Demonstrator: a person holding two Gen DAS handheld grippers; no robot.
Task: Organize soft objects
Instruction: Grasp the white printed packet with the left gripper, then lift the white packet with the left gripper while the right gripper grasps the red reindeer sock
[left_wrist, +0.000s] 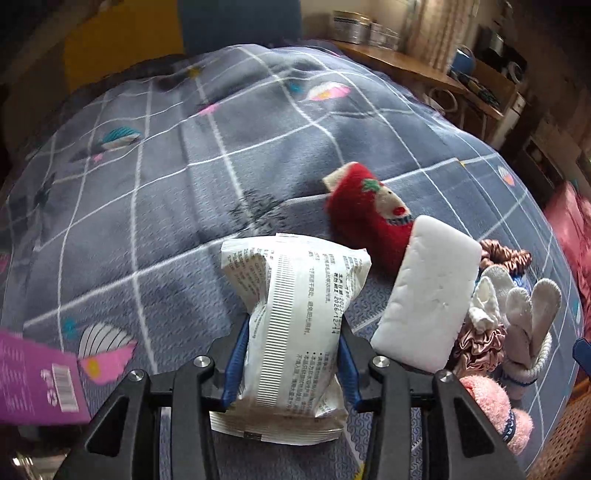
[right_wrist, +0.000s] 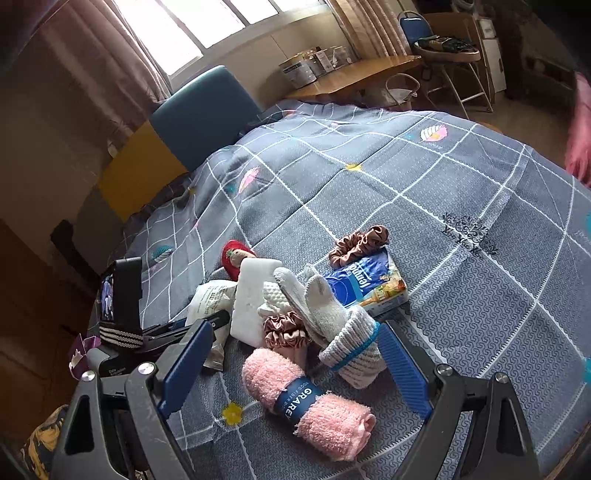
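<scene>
White crinkly plastic is what your left tool (left_wrist: 291, 354) is pinching: the white printed soft packet (left_wrist: 295, 317) sits between the blue pads (left_wrist: 236, 363), and its sides are drawn in at the waist where they press. You are in the pick-up step for this one item, with the sorting of the rest not yet begun, as far as the layout suggests.

The packet's long axis runs along the line of the tool's fingers, one sealed end near the tool body and the other pointing away over the grey checked bedspread (left_wrist: 166, 206). It lies at the left edge of the pile, just beside the white foam block (left_wrist: 424, 295), which leans on the red knitted sock (left_wrist: 369, 218).

Your right tool (right_wrist: 291, 363) hangs spread wide over the rolled pink towel with a blue band (right_wrist: 310, 398), gripping nothing; the grey knitted glove (right_wrist: 332, 314) lies near its right pad.

Next you will likely need to lift the packet clear without dragging the foam block, then carry it to wherever its group belongs; no such place is evident. Expect the packet to give and sag, so keep the pinch at its middle.
</scene>
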